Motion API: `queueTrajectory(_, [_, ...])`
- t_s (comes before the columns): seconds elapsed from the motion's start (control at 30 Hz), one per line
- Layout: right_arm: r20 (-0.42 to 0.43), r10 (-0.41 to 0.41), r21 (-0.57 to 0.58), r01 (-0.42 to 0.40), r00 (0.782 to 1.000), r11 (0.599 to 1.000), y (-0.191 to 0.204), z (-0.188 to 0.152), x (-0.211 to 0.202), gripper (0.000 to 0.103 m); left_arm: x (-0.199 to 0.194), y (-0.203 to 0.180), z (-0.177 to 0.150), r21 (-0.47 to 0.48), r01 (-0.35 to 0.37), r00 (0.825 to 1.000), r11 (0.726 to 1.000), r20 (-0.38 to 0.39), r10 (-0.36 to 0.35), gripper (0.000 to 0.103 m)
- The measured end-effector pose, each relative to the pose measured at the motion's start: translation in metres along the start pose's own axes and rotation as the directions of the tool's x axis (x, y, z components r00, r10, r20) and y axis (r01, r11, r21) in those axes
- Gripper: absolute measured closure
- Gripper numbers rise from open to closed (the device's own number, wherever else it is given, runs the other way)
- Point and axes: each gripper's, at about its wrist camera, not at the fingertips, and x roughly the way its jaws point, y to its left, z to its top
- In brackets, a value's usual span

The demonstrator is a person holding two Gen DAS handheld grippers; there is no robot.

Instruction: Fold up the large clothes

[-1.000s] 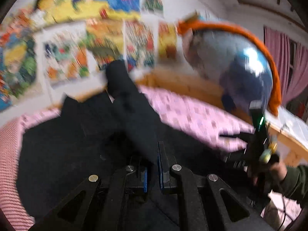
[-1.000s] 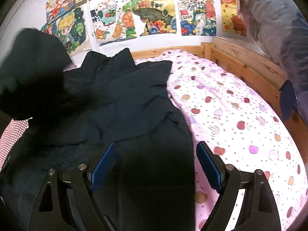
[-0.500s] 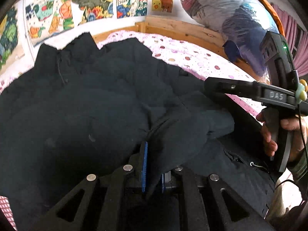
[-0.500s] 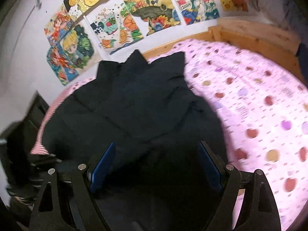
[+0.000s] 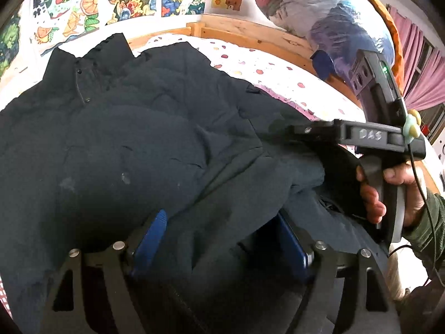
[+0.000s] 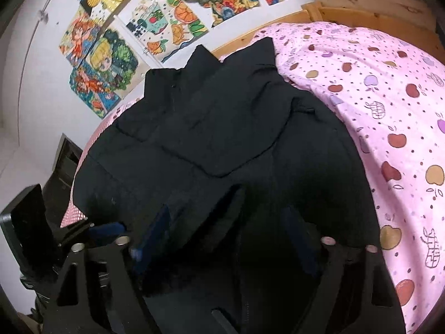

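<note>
Left wrist view: one dark padded jacket [image 5: 144, 139], spread over most of the frame on a bed with a pink fruit-print sheet [image 5: 278, 75]. Collar at upper left, standing up near the wooden bed frame [image 5: 250, 36]. A sleeve [image 5: 250, 178] lies folded across the body, running from the lower centre toward the right.

Progress, as judged: first fold laid, sleeve brought in over the front. Left to do: any remaining side fold, then folding the length over. Early stage.

Left gripper [image 5: 222, 239]: jaws opening, blue pads spread either side of the sleeve cloth, which lies between them without being pinched.

Right gripper [image 5: 306, 130], held by a hand [image 5: 389, 194] at right of frame, reaches in over the jacket.

Right wrist view: right gripper [image 6: 230, 236], jaws closing, with a raised fold of jacket cloth between them; pads do not yet appear to press it.

Condition of item: thick, quilted, soft and bulky; surface rumpled, faint pale marks on the front. Likely to spring back from a crease.

Wall behind: coloured cartoon posters [image 6: 180, 22].
</note>
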Motion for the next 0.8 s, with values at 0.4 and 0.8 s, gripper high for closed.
queueTrajectory(0.4, [0.191,-0.067,-0.179,0.102,0.979,0.979,0.038,0.035,-0.042,0.099,-0.088,0.048,-0.006,-0.162,-0.149,0.967,0.976,0.183,0.178,0.025])
queueTrajectory(0.8, [0.300,-0.278,-0.158,0.335,0.913,0.929,0.026,0.089,-0.035,0.099,-0.119,0.184,-0.040,-0.584,-0.308,0.876,0.751,0.134,0.464,0.023])
